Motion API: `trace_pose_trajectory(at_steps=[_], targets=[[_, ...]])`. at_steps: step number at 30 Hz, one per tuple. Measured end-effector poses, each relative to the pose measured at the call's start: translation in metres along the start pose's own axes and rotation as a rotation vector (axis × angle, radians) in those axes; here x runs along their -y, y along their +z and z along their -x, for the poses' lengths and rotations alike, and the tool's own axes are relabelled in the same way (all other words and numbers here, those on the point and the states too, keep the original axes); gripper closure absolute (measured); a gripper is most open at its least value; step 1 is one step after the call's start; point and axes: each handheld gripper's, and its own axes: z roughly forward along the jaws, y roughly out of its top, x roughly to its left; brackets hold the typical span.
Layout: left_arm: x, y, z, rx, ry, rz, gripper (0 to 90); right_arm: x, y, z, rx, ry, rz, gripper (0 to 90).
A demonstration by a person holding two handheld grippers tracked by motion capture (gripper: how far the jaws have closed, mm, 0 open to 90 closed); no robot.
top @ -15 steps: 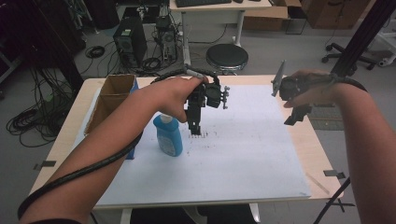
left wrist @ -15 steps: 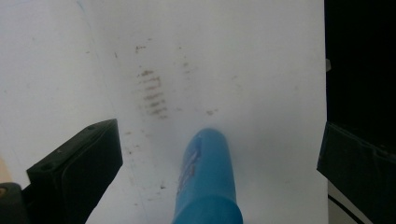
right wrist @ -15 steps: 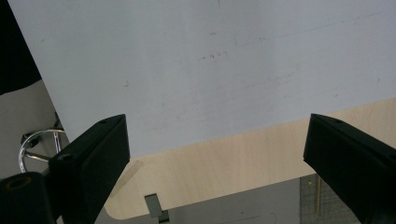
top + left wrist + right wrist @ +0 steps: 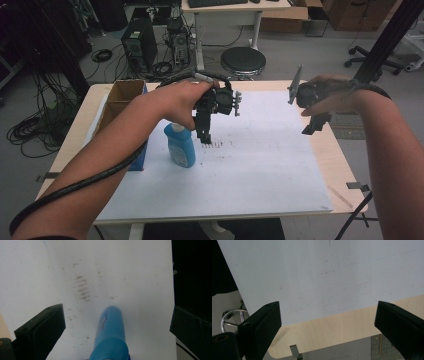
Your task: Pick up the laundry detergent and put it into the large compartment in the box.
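Observation:
A blue bottle (image 4: 180, 146) with a pale top stands on the white sheet (image 4: 260, 170) left of the middle. My left gripper (image 4: 205, 136) points down just to its right, held by a hand. In the left gripper view the bottle (image 4: 110, 337) rises between the two black jaws with wide gaps on both sides, so my left gripper (image 4: 117, 312) is open and touches nothing. My right gripper (image 4: 311, 127) hangs above the table's right side. In its own view my right gripper (image 4: 328, 307) is open over the sheet's edge with nothing between its jaws.
An open cardboard box (image 4: 122, 97) with a blue side stands at the table's left edge. Dark scuff marks (image 4: 215, 145) lie on the sheet by the left gripper. Behind the table stand a round stool (image 4: 243, 60) and a computer tower (image 4: 135, 47).

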Motion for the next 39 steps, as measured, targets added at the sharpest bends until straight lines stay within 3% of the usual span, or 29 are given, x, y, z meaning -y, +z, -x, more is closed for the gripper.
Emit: trace_pose_trajectory(at_steps=[5, 12, 22, 27, 39], targets=[[0.005, -0.008, 0.001, -0.004, 0.029, 0.008, 0.1, -0.001, 0.0, 0.0, -0.002, 0.003, 0.001, 6.8], [0.015, -0.015, 0.001, -0.017, 0.03, -0.003, 0.1, -0.001, 0.003, -0.001, -0.007, 0.014, -0.001, 6.9], [0.043, -0.02, -0.002, -0.041, 0.023, -0.01, 0.3, -0.004, 0.004, -0.002, 0.0, 0.015, 0.002, 6.6], [0.053, -0.018, -0.003, -0.025, 0.025, -0.02, 0.1, -0.006, 0.005, -0.002, 0.001, 0.017, 0.002, 6.7], [0.068, -0.016, -0.003, -0.011, 0.081, -0.023, 0.1, -0.012, 0.006, -0.005, 0.005, 0.037, -0.002, 6.9]])
